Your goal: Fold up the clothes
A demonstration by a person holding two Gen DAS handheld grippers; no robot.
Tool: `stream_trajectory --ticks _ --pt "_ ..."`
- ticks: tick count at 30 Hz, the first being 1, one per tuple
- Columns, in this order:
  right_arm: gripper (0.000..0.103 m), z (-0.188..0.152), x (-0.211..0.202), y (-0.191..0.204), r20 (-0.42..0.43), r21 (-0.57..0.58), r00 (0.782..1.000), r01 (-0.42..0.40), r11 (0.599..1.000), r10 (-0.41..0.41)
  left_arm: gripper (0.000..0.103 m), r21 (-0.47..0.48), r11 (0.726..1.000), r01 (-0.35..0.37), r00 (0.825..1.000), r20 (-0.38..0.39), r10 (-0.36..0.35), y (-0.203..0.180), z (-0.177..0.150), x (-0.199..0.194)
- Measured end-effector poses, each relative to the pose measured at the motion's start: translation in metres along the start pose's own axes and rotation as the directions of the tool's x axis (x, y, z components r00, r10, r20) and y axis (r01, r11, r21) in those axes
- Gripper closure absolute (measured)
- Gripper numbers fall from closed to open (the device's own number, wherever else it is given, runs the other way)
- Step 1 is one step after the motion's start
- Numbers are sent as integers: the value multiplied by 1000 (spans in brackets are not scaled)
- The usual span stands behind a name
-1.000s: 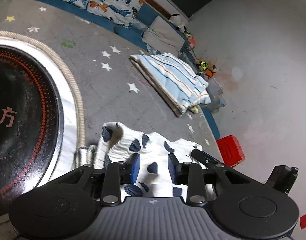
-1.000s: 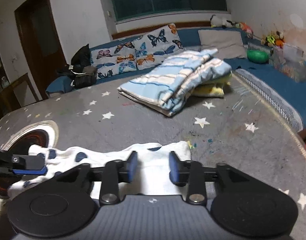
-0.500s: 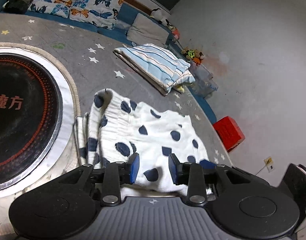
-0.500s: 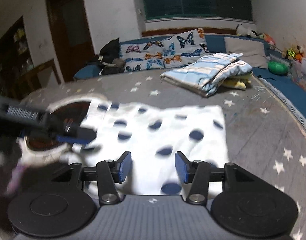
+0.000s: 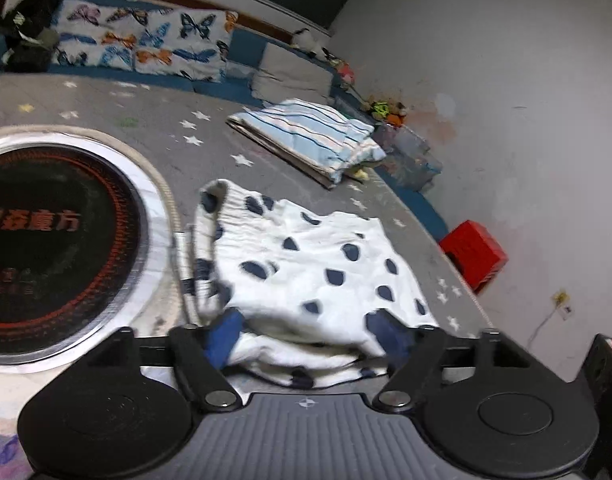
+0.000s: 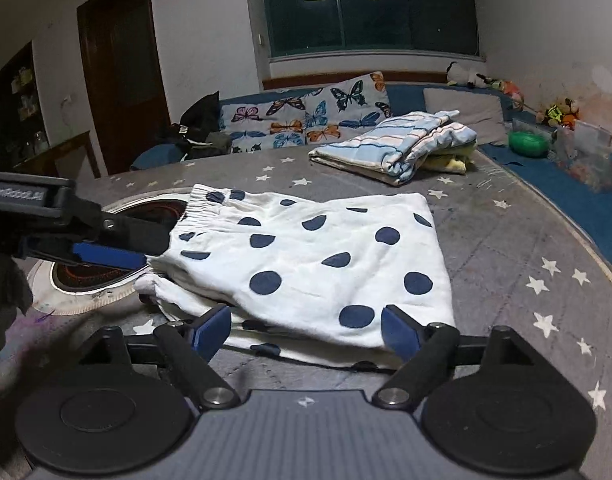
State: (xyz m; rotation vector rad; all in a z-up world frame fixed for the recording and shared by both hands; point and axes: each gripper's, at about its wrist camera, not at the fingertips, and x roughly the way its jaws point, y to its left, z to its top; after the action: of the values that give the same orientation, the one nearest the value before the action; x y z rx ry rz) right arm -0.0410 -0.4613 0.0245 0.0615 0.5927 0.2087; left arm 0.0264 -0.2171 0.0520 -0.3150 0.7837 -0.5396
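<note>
White shorts with dark blue dots (image 6: 318, 256) lie folded on the grey star-patterned table (image 6: 526, 248), elastic waistband toward the far left. My right gripper (image 6: 306, 330) is open, its blue pads on either side of the shorts' near edge, not clamping it. My left gripper (image 5: 306, 334) is open, the cloth's near edge (image 5: 306, 280) lying between its fingers. The left gripper also shows in the right wrist view (image 6: 105, 252), at the shorts' left side.
A round black induction hob (image 5: 57, 240) is set in the table left of the shorts. A folded blue striped blanket (image 6: 398, 144) lies at the far side. Butterfly cushions (image 6: 306, 116) line the bench behind. A red box (image 5: 474, 252) stands on the floor at right.
Both grippers have opened wide and let go of the shorts. The shorts went from bunched and lifted to lying flat and folded on the table.
</note>
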Motion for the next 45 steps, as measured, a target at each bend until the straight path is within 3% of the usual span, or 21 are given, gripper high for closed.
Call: stream_trajectory --ticks 2,6,11,29,35,45 --pt "8 -1 -3 4 5 1 1000 9 1000 -9 20 8 1000 -15 1000 3 15 2 -4 -5" --pt "0 -2 -9 12 25 10 1000 14 1000 -14 8 10 999 -44 999 4 44 7 -13 -14" --pt "0 -3 -14 20 36 14 999 32 999 -32 0 18 998 -60 998 7 60 12 -24 -27" --pt "0 -17 -34 48 33 72 995 91 993 -93 0 -10 1000 -20 997 74 21 24 -51 -66" --pt "0 -22 -41 53 40 94 995 90 991 -94 0 6 1000 -9 998 56 9 18 -56 -69" --pt "0 -29 -43 57 17 106 994 103 989 -105 0 59 997 -51 999 16 50 8 -66 -68"
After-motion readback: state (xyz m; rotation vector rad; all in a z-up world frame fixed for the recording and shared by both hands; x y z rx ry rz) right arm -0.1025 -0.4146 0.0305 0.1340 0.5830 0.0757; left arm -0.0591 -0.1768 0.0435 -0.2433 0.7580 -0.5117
